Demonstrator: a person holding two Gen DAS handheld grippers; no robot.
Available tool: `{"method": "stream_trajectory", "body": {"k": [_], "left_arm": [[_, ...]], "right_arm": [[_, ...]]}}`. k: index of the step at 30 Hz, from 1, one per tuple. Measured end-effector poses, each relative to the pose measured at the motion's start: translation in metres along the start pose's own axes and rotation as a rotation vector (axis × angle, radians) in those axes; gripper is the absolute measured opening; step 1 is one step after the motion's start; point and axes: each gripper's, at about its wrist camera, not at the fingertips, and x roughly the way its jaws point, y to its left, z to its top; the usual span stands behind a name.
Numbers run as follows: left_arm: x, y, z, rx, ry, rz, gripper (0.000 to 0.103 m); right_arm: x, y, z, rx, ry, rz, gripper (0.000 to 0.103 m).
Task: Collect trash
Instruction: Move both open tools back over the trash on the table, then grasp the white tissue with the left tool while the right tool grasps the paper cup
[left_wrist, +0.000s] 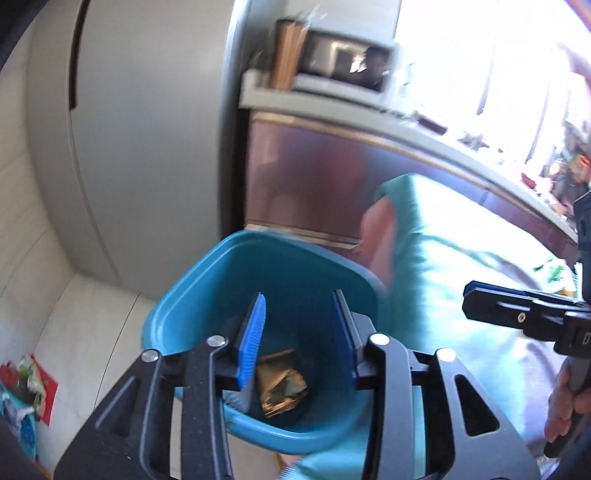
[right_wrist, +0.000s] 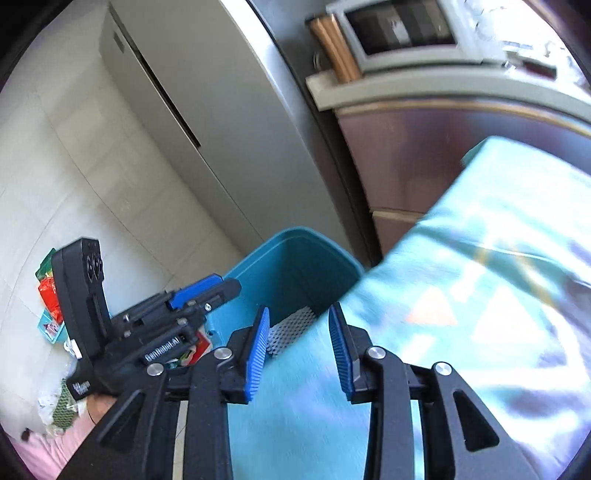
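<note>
A teal bin (left_wrist: 258, 266) stands on the floor against the table's corner, with a crumpled golden wrapper (left_wrist: 282, 384) lying at its bottom. My left gripper (left_wrist: 299, 325) hangs over the bin mouth, open, with nothing between its blue pads (left_wrist: 255, 339). My right gripper (right_wrist: 299, 332) is open too, above the table edge beside the bin (right_wrist: 291, 266). A white foam net (right_wrist: 291, 328) shows just beyond its fingertips at the bin's near side, free of the pads. Each view also catches the other tool: the right gripper (left_wrist: 467, 299) and the left gripper (right_wrist: 227, 282).
A teal patterned cloth (right_wrist: 480, 295) covers the table on the right. A grey fridge (left_wrist: 147, 147) and a brown cabinet (left_wrist: 314, 177) carrying a microwave (left_wrist: 343, 59) stand behind the bin. Red and green packets (right_wrist: 48, 291) lie on the pale tiled floor at left.
</note>
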Motion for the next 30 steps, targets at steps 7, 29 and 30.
{"method": "stream_trajectory", "body": {"k": [7,29,30], "left_arm": [[-0.037,-0.076,-0.002,0.124,-0.065,-0.163,0.05],[-0.001,-0.336,-0.056,0.452,0.168,-0.605,0.055],[0.003,-0.344,-0.057,0.461,0.181,-0.604,0.056]], "right_arm": [[-0.101,-0.025,-0.038,0.006,-0.166,-0.112,0.041],[-0.289,-0.126,-0.194,0.41,-0.431,-0.566,0.042],[-0.289,-0.129,-0.198,0.424,-0.431,-0.566,0.042]]}}
